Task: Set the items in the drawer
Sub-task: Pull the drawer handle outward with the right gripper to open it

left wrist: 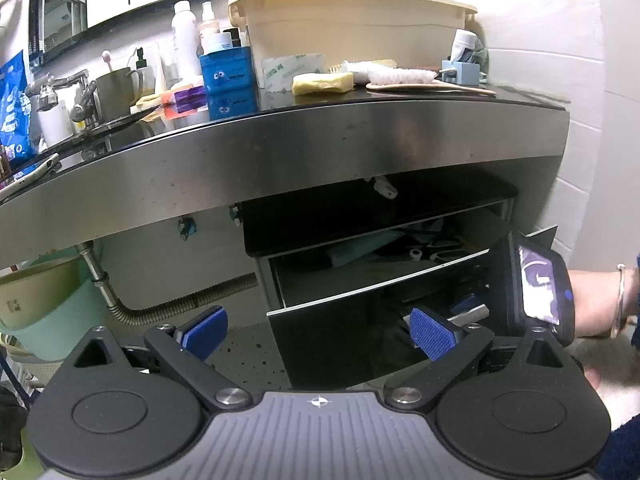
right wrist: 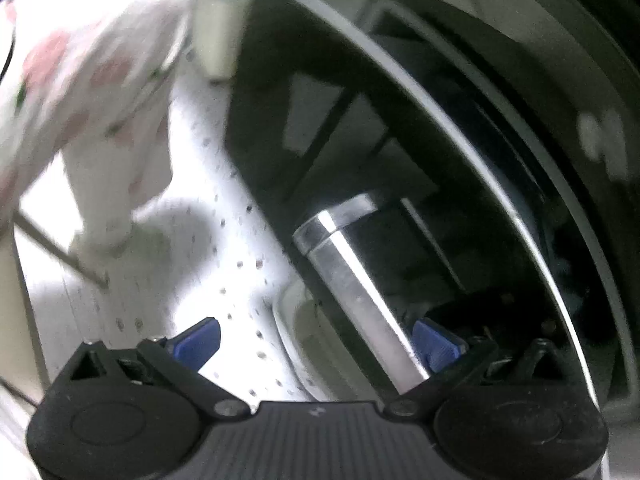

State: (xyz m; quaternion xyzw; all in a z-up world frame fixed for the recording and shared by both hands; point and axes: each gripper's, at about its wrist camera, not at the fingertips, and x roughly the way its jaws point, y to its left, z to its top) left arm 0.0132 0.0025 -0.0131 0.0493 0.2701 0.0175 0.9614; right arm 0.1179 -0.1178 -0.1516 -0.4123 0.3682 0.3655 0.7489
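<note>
Standing open, the drawer [left wrist: 360,276] holds scissors [left wrist: 438,245] among jumbled items.

No readable text in either view

The blue tin [left wrist: 227,76] on the countertop [left wrist: 360,100] carries a cartoon face and small lettering too fine to read; the clear packet [left wrist: 294,70] leaning on the beige tub [left wrist: 352,20] has green print that stays illegible, and the blue bag [left wrist: 14,108] at far left shows only white blurs
</note>
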